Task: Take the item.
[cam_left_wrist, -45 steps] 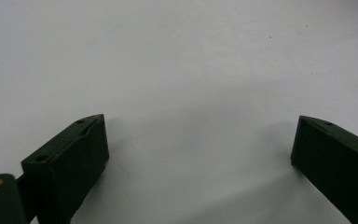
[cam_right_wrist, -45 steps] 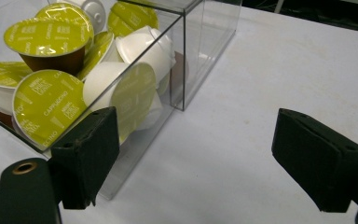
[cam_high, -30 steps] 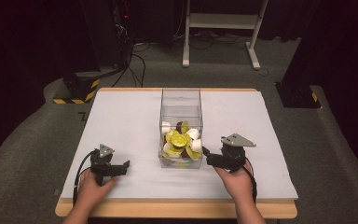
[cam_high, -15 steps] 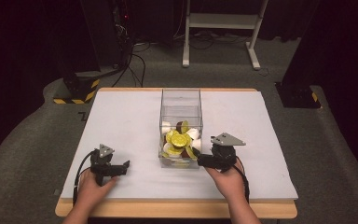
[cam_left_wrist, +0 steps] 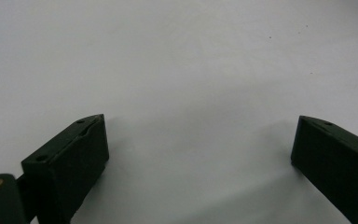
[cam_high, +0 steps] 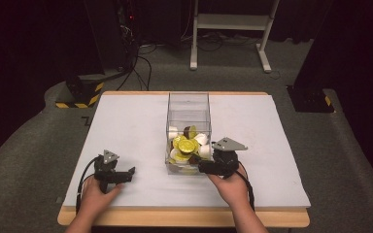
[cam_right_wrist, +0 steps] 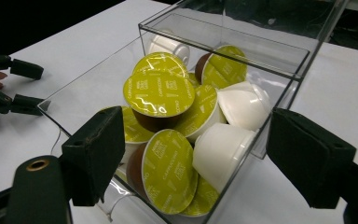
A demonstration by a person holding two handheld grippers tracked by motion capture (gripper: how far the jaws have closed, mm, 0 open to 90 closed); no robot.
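Since the earlier frames, the right claw (cam_high: 205,167) has been carried leftward along the worktop (cam_high: 126,126) and is now set against the near right corner of the clear box (cam_high: 188,104); its jaws have just been closing a little, yet they are still held wide apart, with the box's corner framed between them and nothing pressed by the pads. The left claw (cam_high: 128,174) is seen in the same place as before, well to the left of the box, resting low over bare white worktop.

In the right gripper view, the box (cam_right_wrist: 223,39) is seen to be open at the top and heaped with coffee capsules (cam_right_wrist: 159,93), some with yellow-green foil lids facing up, some white-bodied, some brown-bodied. The pile is gathered at the near end of the box; the far end is bare.

In the left gripper view, the left claw (cam_left_wrist: 199,149) is shown spread wide, with only worktop between its jaws.
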